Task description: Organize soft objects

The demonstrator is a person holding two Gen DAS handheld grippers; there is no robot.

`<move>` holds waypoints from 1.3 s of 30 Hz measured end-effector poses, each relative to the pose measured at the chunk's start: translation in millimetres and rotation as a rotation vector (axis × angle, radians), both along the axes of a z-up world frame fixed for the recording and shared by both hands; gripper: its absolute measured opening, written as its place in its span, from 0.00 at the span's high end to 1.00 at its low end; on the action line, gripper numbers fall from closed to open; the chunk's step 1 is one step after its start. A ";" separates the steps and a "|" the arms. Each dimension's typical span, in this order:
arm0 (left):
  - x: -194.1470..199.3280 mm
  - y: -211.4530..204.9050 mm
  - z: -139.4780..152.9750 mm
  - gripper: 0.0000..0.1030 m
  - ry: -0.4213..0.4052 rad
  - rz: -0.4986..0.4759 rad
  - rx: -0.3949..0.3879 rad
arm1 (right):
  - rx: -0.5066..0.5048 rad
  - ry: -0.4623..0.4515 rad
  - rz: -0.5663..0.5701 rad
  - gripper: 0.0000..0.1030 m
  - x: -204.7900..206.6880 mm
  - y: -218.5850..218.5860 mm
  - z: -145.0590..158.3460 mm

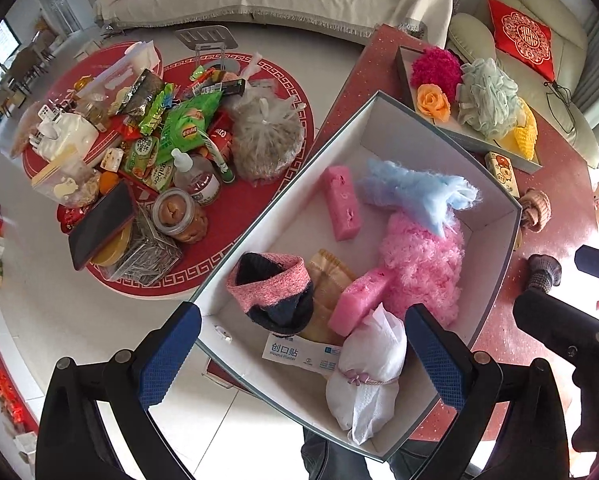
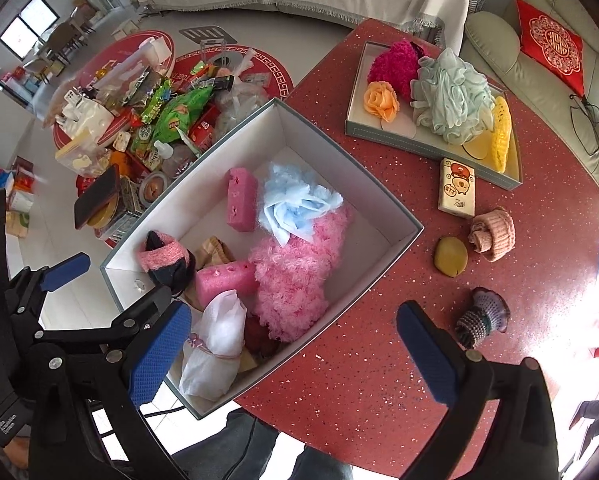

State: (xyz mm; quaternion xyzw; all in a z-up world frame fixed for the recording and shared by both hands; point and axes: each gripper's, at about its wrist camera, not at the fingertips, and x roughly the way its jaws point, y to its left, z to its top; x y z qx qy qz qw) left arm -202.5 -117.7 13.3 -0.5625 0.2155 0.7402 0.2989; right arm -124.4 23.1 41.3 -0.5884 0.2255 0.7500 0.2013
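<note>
Both tongs, left (image 1: 299, 356) and right (image 2: 295, 354), gape empty; box (image 2: 409, 222) overhangs the table (image 2: 379, 380) lower left, a nudge could tip it.

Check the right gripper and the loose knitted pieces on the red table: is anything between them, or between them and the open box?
Nothing visible. The right gripper hangs open above bare red table; the grey knitted piece, yellow pad and pink knitted piece lie uncovered, apart from each other. The box is open, with only its side wall to clear.

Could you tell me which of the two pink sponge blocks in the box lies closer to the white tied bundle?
The pink block beside the fluffy pink ball, lying just above the white tied bundle. The other pink block sits farther back in the box, next to the light-blue fluff.
</note>
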 end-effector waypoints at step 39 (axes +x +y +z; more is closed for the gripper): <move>-9.7 -15.9 1.6 0.00 -0.005 0.012 0.023 | 0.020 -0.010 0.015 0.00 -14.7 -12.1 5.4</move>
